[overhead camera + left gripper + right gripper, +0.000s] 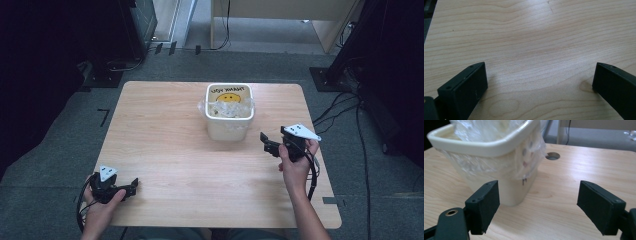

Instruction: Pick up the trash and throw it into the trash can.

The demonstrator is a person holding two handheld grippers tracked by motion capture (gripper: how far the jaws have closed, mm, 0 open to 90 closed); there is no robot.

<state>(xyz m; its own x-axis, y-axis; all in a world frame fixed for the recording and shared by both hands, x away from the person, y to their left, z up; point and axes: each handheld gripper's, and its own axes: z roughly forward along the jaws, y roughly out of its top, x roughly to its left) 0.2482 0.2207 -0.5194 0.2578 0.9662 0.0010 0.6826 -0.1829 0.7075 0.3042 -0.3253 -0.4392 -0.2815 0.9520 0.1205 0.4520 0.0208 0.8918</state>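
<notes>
Cream plastic-lined bin (229, 117) on woodgrain table (165, 145)

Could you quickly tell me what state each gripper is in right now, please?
Left gripper: open, holding nothing, over the bare wooden table.
Right gripper: open, holding nothing, beside the cream bin with a plastic liner.

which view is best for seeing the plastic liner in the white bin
The right gripper view: the plastic liner is close, crinkled and folded over the white bin's rim and down its side. The high view shows the liner small, from above, inside the bin. The left gripper view faces bare table.
</notes>
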